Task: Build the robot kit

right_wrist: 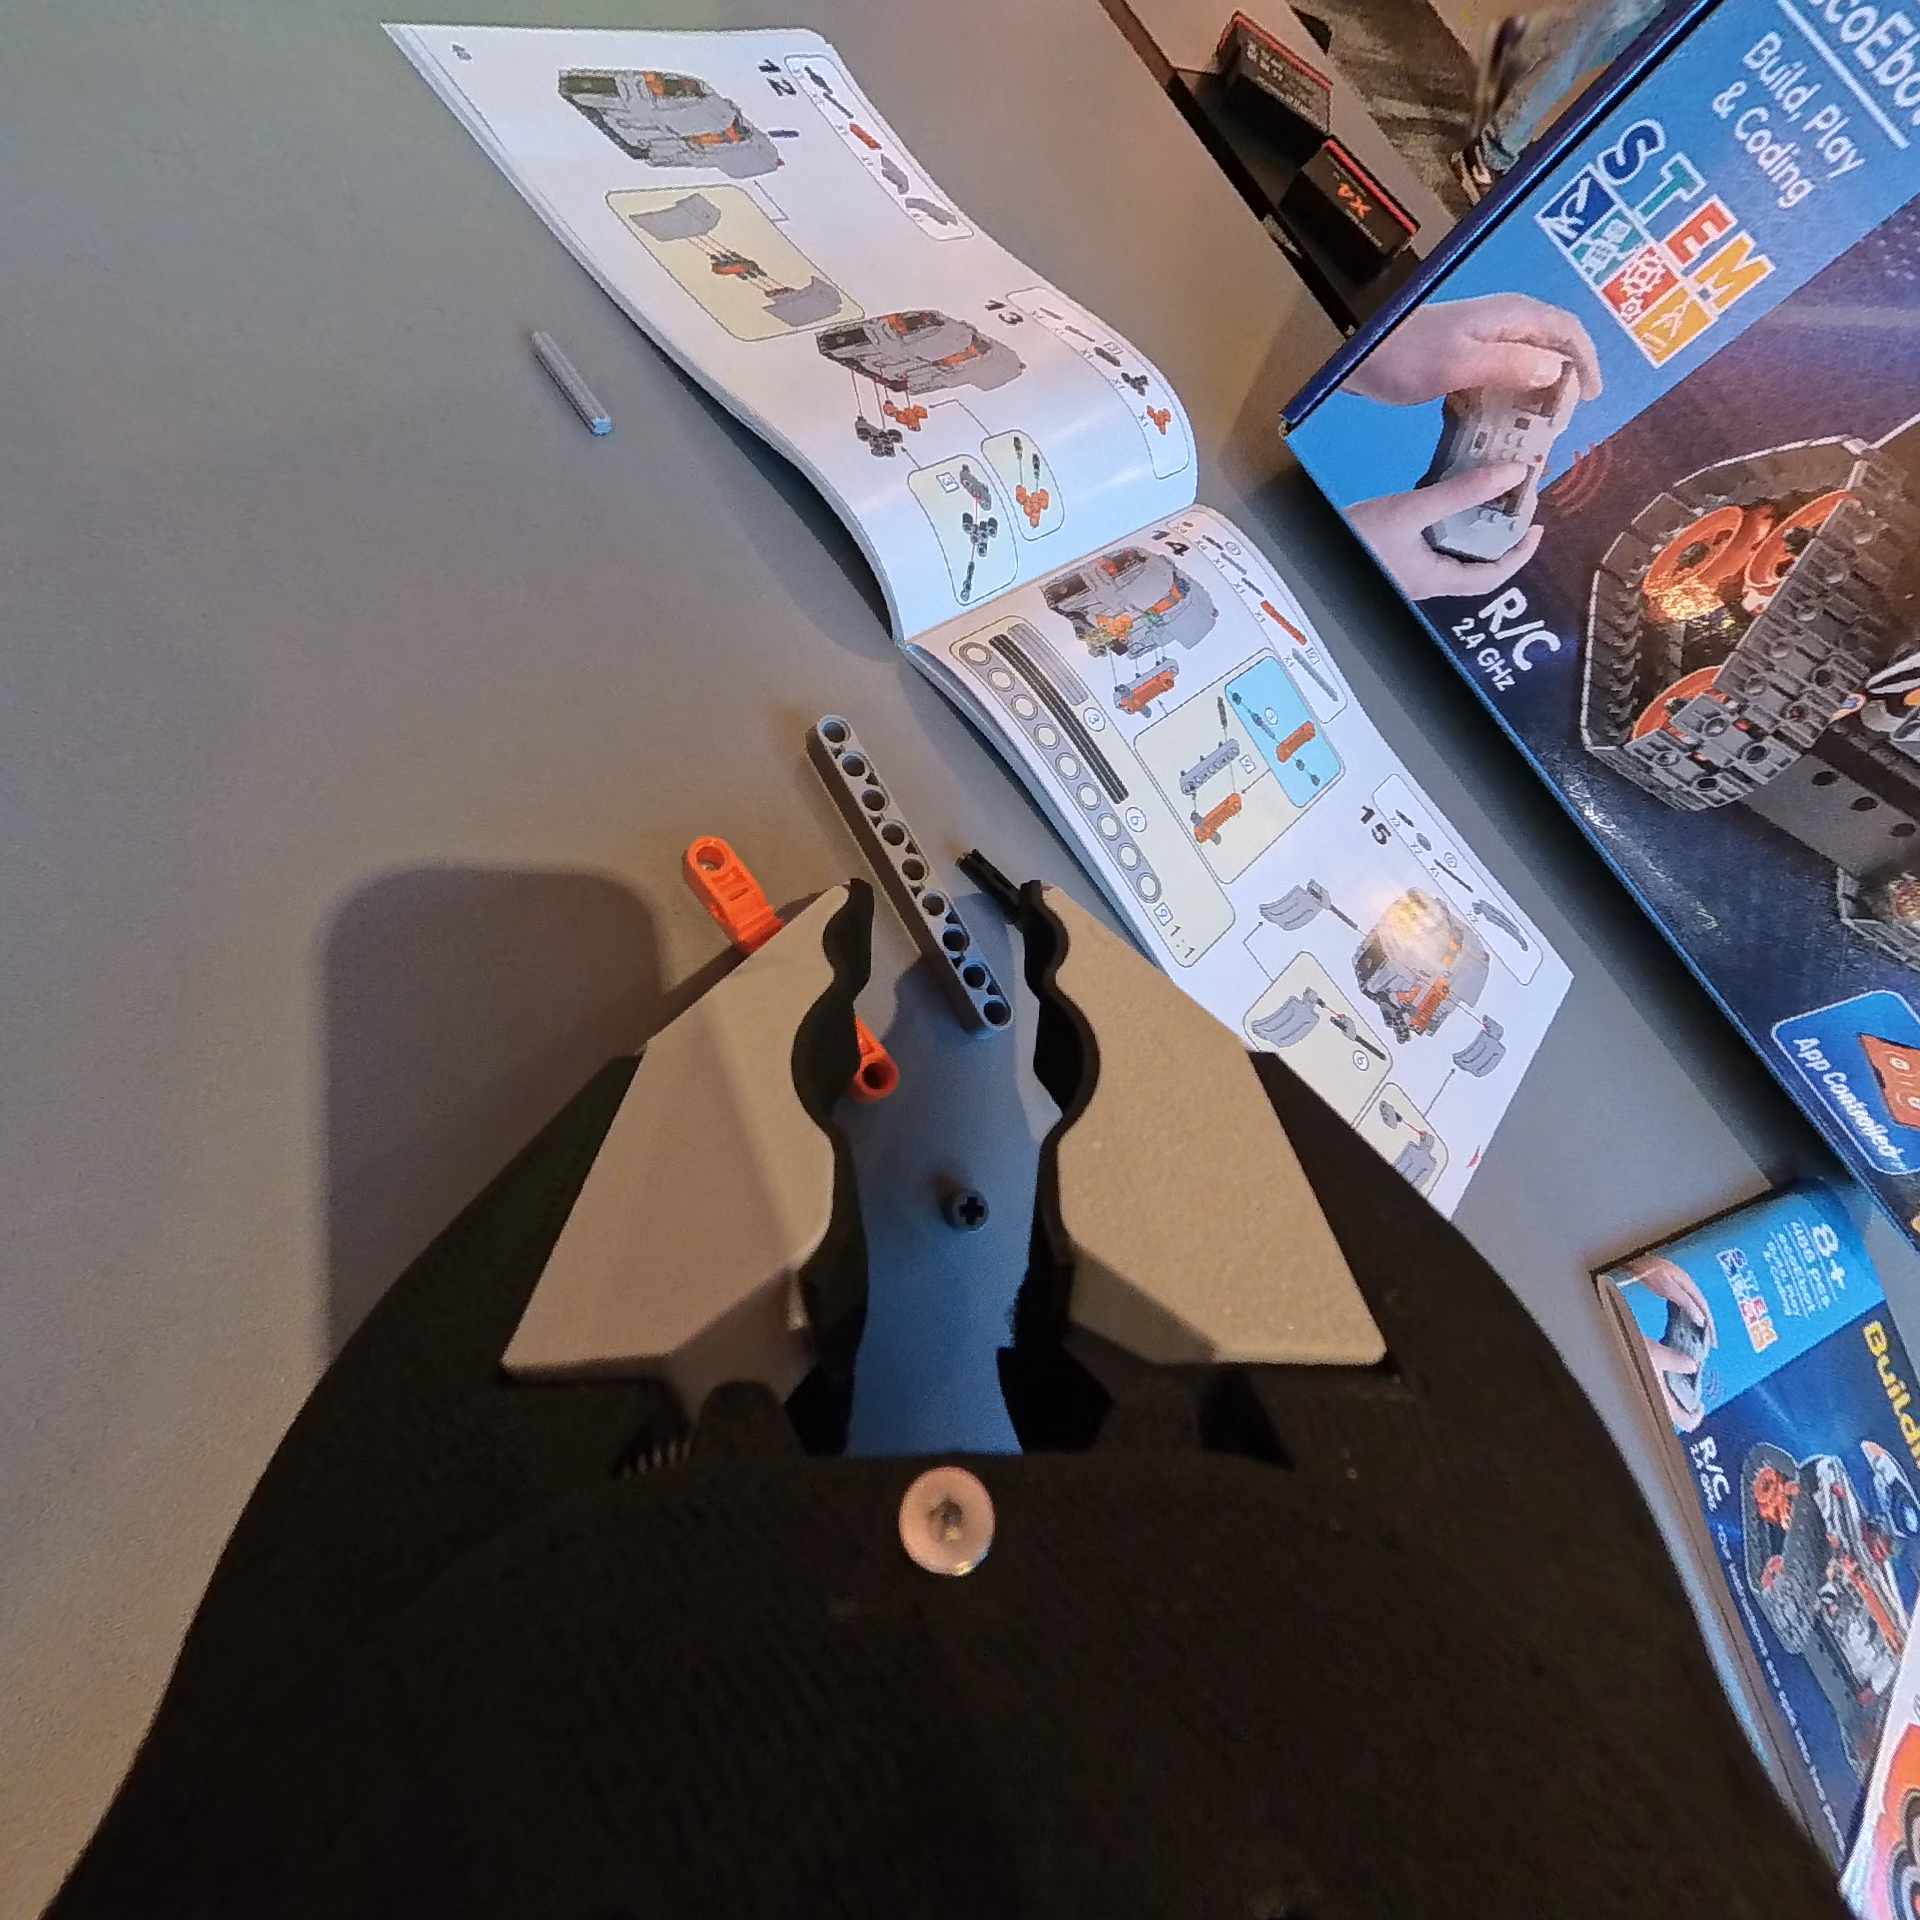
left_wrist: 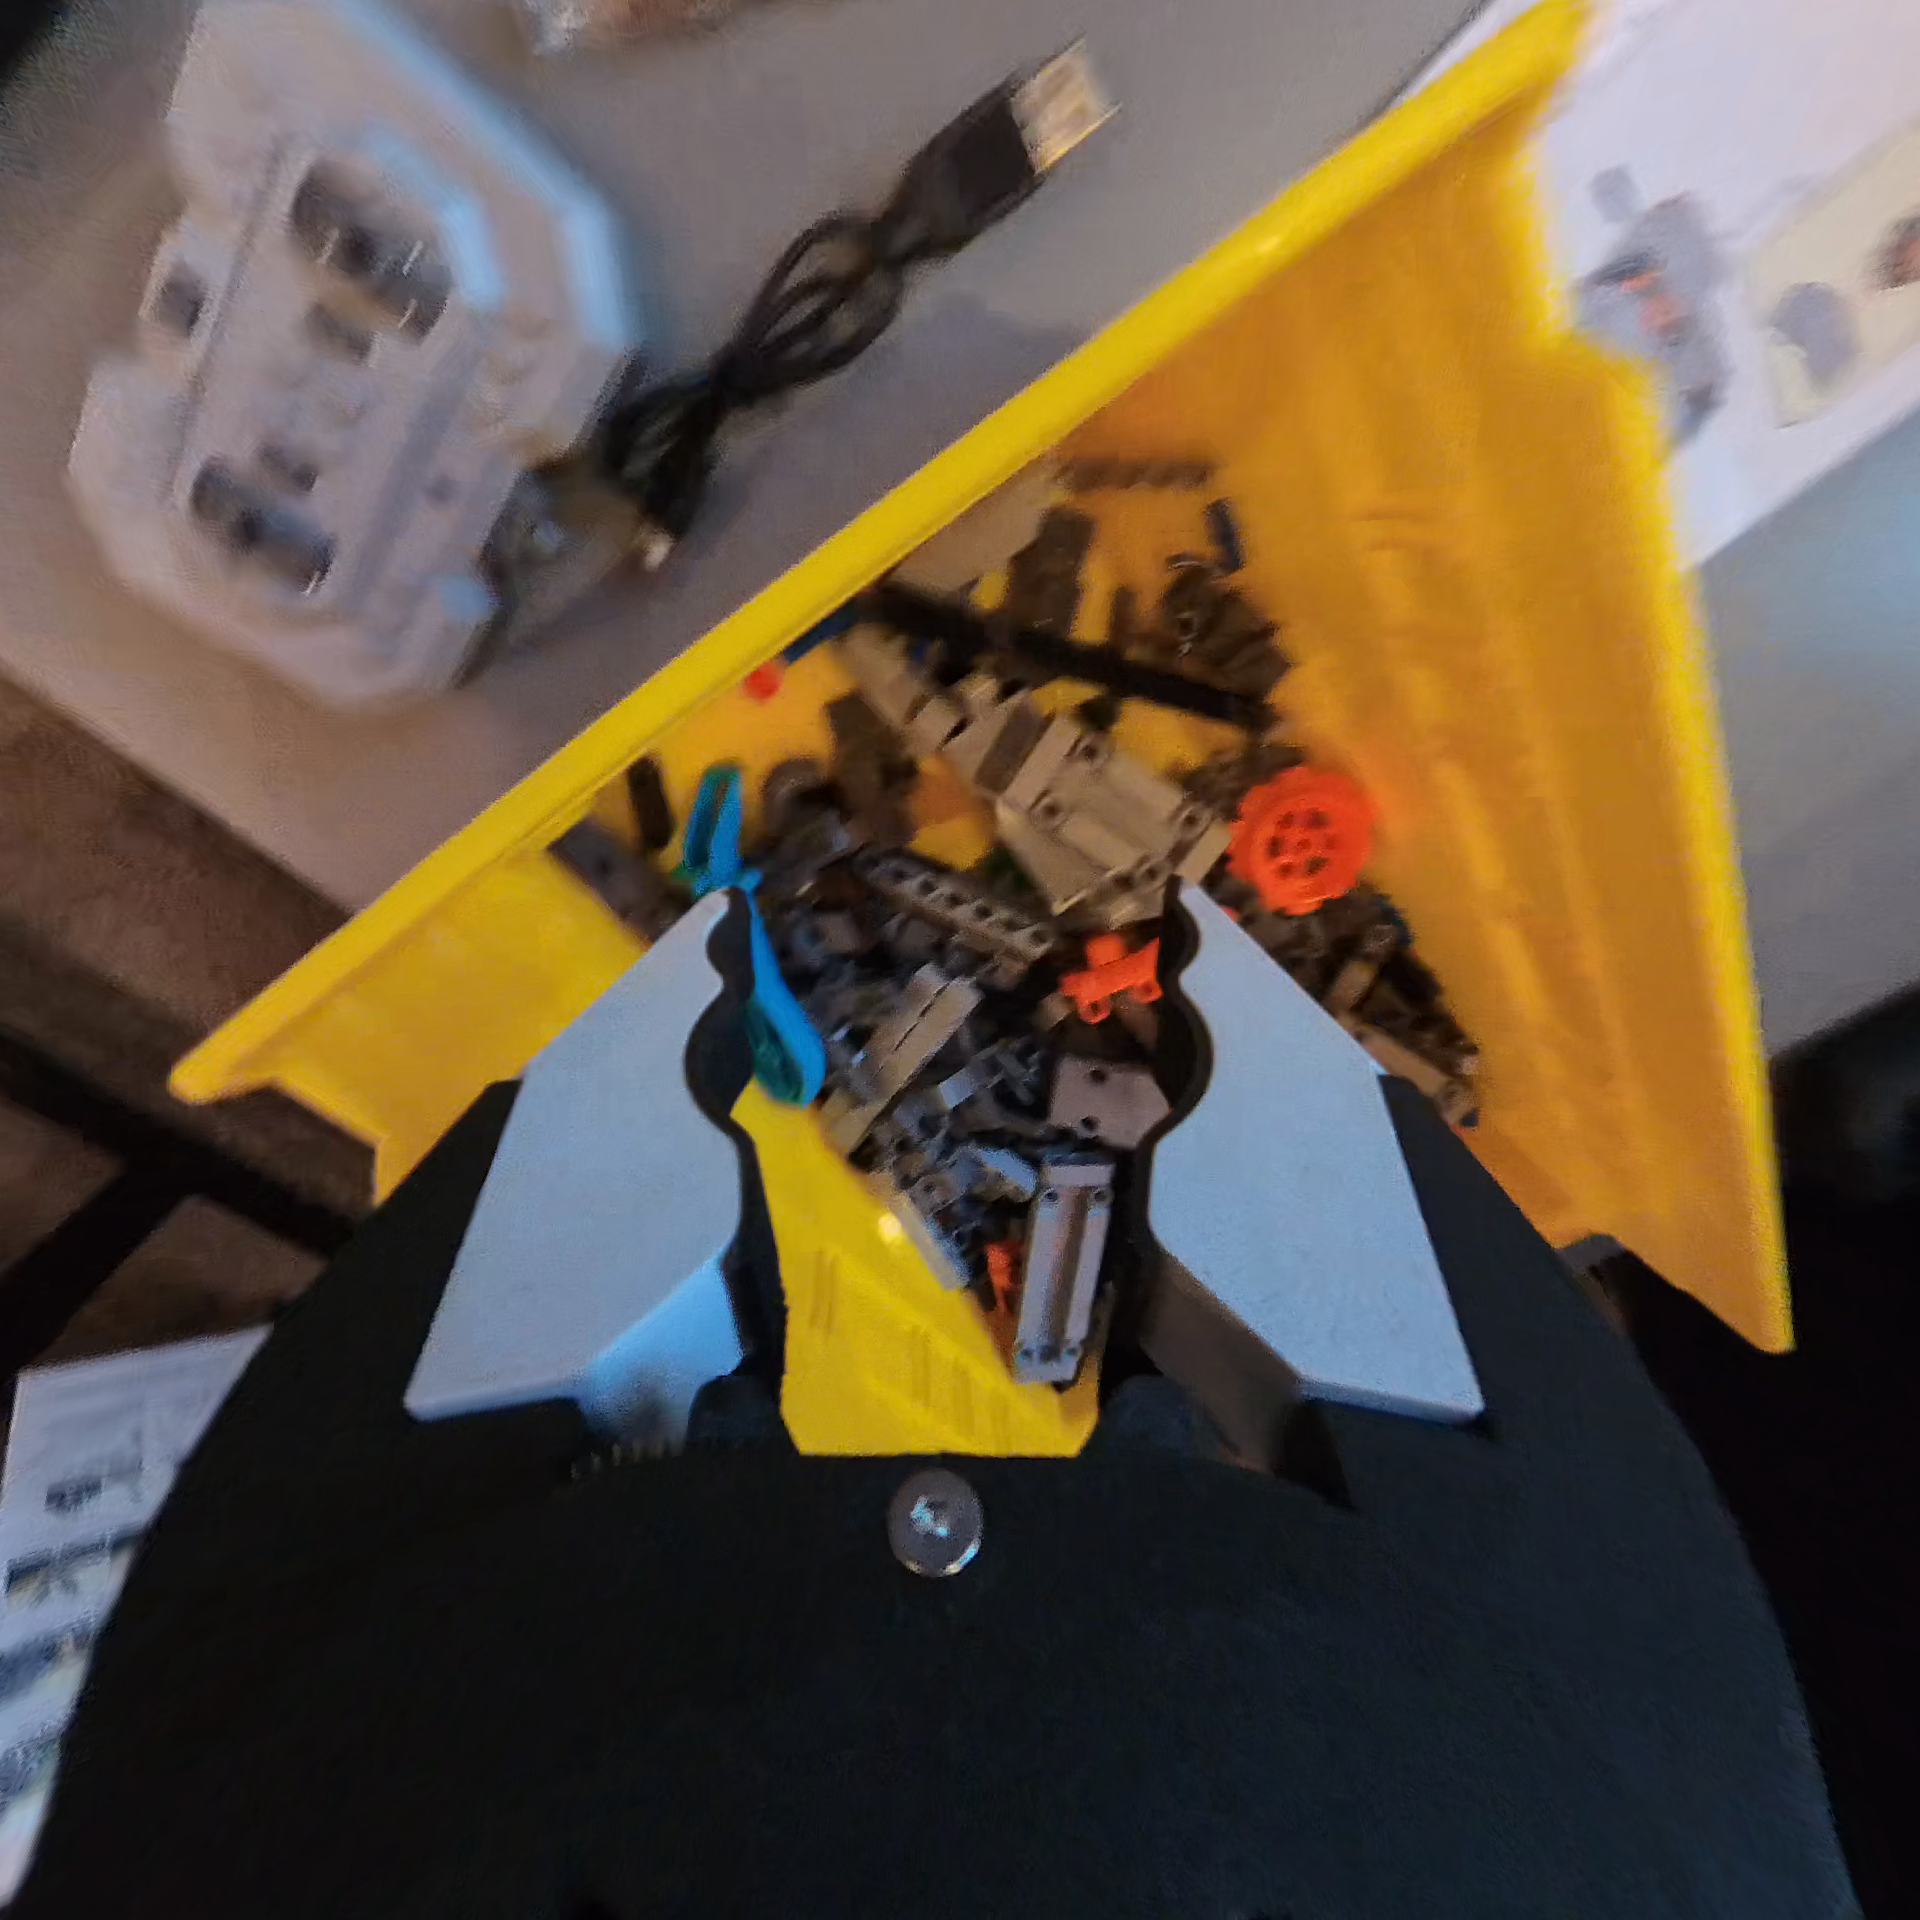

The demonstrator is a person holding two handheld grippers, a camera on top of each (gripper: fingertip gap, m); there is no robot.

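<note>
A: What lies at the right tongs [right_wrist: 948,902]?
B: A grey holed beam [right_wrist: 909,871], flat on the desk [right_wrist: 312,623] between their spread fingers; an orange connector [right_wrist: 727,891] just beside it.
A: The left tongs [left_wrist: 954,909]?
B: Spread, empty, over the yellow tray [left_wrist: 1455,623] of mixed pieces.

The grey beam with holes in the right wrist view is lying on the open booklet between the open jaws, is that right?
Not quite. In the right wrist view the grey beam lies on the bare table, beside the open booklet, not on it. The rest holds: it sits between the open jaws of the right gripper.
</note>
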